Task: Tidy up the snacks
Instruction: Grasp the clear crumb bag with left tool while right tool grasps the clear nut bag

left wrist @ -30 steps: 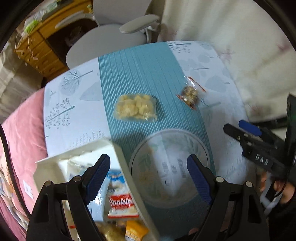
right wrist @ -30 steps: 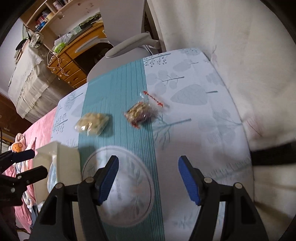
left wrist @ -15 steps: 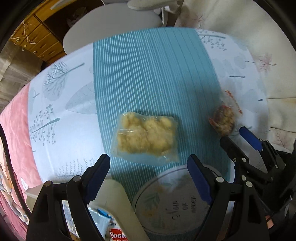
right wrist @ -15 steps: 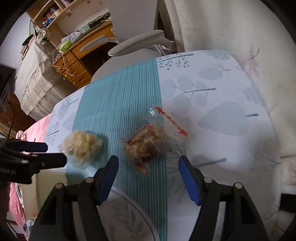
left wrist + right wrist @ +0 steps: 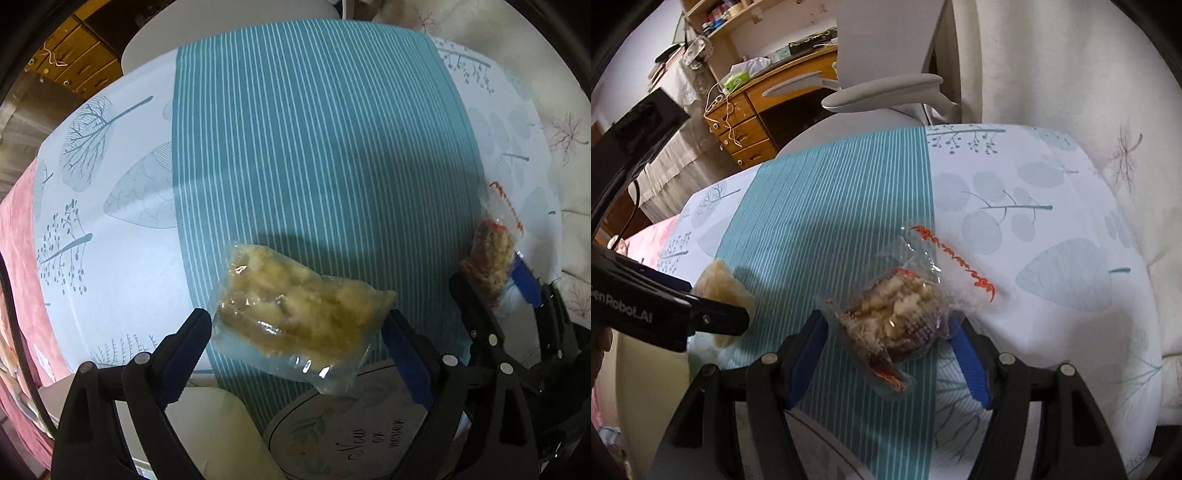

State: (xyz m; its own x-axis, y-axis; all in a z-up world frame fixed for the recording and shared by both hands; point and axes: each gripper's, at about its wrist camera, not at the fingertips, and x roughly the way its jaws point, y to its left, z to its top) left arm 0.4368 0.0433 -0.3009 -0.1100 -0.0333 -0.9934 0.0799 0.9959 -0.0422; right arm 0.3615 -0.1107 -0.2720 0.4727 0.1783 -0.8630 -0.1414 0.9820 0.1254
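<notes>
A clear bag of yellow snacks [image 5: 295, 314] lies on the teal striped runner [image 5: 314, 147]. My left gripper [image 5: 297, 334] is open, its blue pads on either side of this bag. A clear bag of brown and white snacks [image 5: 894, 317] with a red twist tie lies at the runner's right edge. My right gripper [image 5: 888, 336] is open with its pads around that bag. The right gripper [image 5: 495, 280] also shows in the left wrist view, and the left gripper [image 5: 713, 317] in the right wrist view.
A round patterned plate [image 5: 354, 435] lies close below the left gripper. A cream box [image 5: 207, 428] stands at the lower left. A grey office chair [image 5: 886, 96] and a wooden desk [image 5: 768, 107] stand beyond the table's far edge. A white curtain [image 5: 1071, 74] hangs on the right.
Both grippers have moved forward and down over the table. Each bag now sits between its gripper's open pads. The box and plate have slid toward the bottom of the left view.
</notes>
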